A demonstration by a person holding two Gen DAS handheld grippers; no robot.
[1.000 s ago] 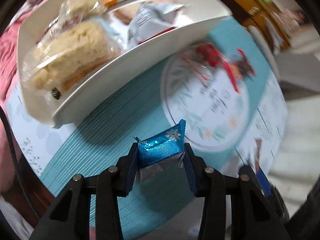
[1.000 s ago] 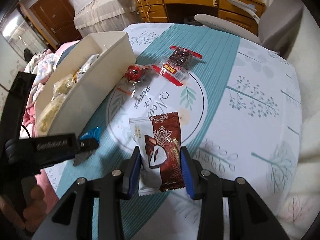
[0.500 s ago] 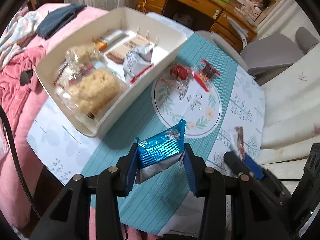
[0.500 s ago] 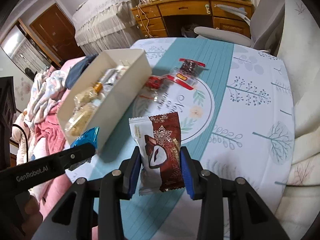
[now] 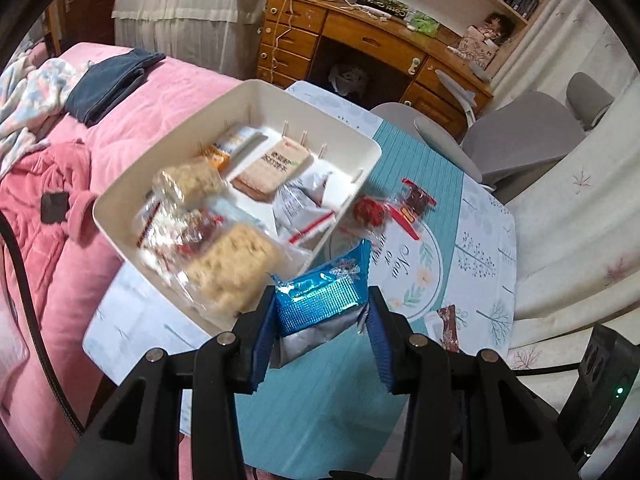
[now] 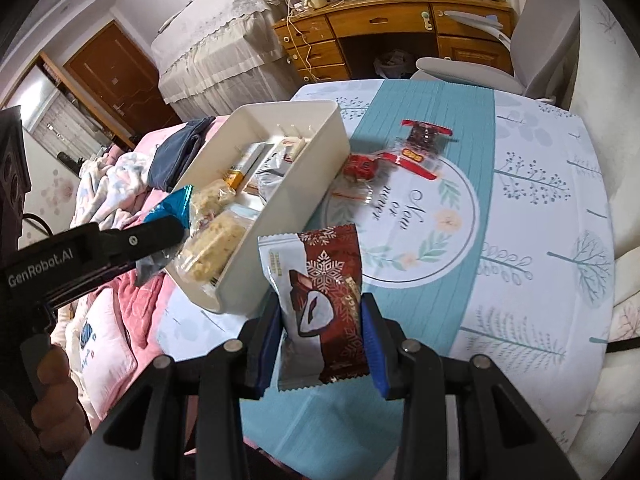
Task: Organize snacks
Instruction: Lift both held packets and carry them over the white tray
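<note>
My left gripper (image 5: 322, 322) is shut on a shiny blue snack packet (image 5: 324, 294), held in the air near the front corner of the white bin (image 5: 128, 184). The bin holds several wrapped snacks, among them a pale rice cake (image 5: 230, 270). My right gripper (image 6: 320, 336) is shut on a dark red and white snack packet (image 6: 320, 300), raised above the teal runner to the right of the bin (image 6: 304, 176). The left gripper (image 6: 160, 236) with its blue packet (image 6: 172, 206) shows at the left of the right wrist view.
On the table's round printed motif (image 6: 420, 220) lie a round red candy (image 6: 360, 166) and a clear red-edged packet (image 6: 420, 144). A pink bed (image 5: 60, 200) borders the table's left edge. A grey chair (image 5: 520, 136) and wooden desk (image 5: 360, 48) stand beyond.
Both grippers have risen with their packets, so the table and bin look smaller and farther. The left view has swung up from close beside the bin wall to looking into it from above.
</note>
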